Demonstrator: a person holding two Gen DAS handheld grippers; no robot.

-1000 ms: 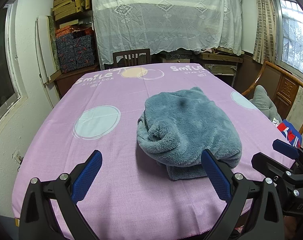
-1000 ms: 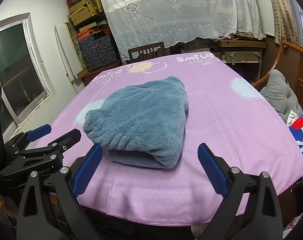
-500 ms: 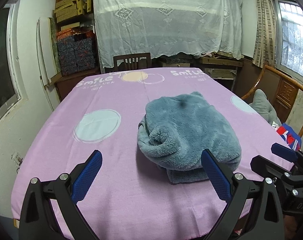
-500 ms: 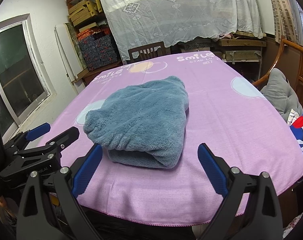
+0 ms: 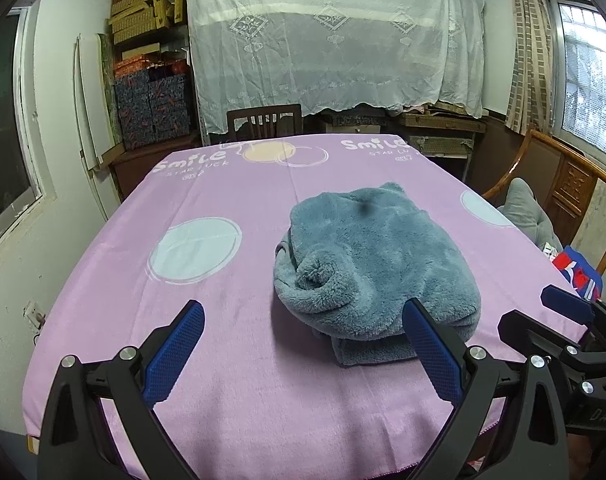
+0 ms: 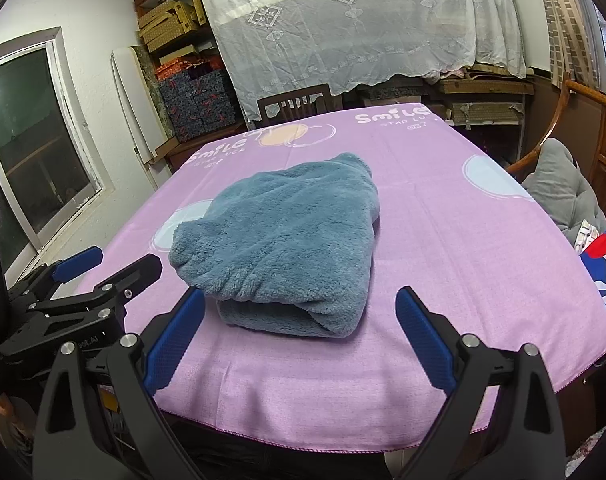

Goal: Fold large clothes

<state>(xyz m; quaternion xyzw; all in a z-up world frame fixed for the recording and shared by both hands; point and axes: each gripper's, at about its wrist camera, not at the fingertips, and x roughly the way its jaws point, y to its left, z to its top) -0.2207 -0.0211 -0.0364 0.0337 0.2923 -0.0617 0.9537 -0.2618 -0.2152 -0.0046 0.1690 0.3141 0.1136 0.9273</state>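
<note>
A fluffy grey-blue garment [image 5: 379, 264] lies folded in a thick bundle on the purple tablecloth [image 5: 207, 184]; it also shows in the right wrist view [image 6: 287, 240]. My left gripper [image 5: 303, 352] is open and empty, held back near the table's front edge, just short of the bundle. My right gripper [image 6: 299, 336] is open and empty, also near the front edge, in front of the bundle. Each gripper shows at the side of the other's view: the right one [image 5: 559, 320] and the left one [image 6: 107, 268].
A wooden chair [image 5: 265, 122] stands at the table's far side. A wooden armchair with a grey cushion [image 5: 531, 212] and red-blue cloth [image 5: 579, 272] is at the right. Shelves with boxes [image 5: 151, 108] and a white lace curtain [image 5: 335, 40] fill the back wall.
Both grippers have drawn back slightly from the bundle and stayed open. The garment has not moved.
</note>
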